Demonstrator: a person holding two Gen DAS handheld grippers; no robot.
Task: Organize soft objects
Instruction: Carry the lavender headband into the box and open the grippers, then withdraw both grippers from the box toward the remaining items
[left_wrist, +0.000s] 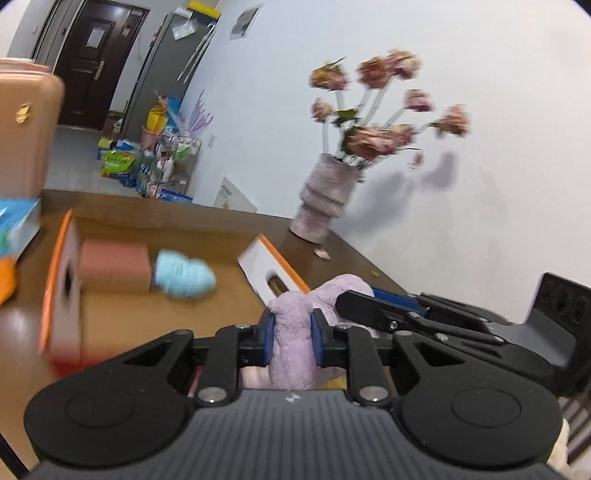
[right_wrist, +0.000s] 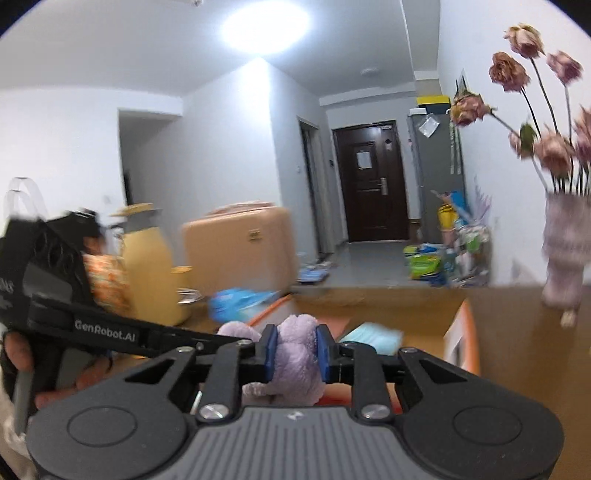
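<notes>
Brown surface (left_wrist: 155, 218) carries the open cardboard box (left_wrist: 122, 314) beyond both fingers. Left gripper (left_wrist: 291, 341) and right gripper (right_wrist: 295, 350) pinch one purple plush toy (left_wrist: 295, 332) tightly; keep both grips firm, carry it level over the box.

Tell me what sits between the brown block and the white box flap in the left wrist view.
A light blue soft toy lies on the cardboard between the brown block and the white box flap, touching the block, as the left wrist view shows.

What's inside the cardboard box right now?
In the box: a pink block and a light blue soft item. The purple plush and gripper hide its near corner.
</notes>
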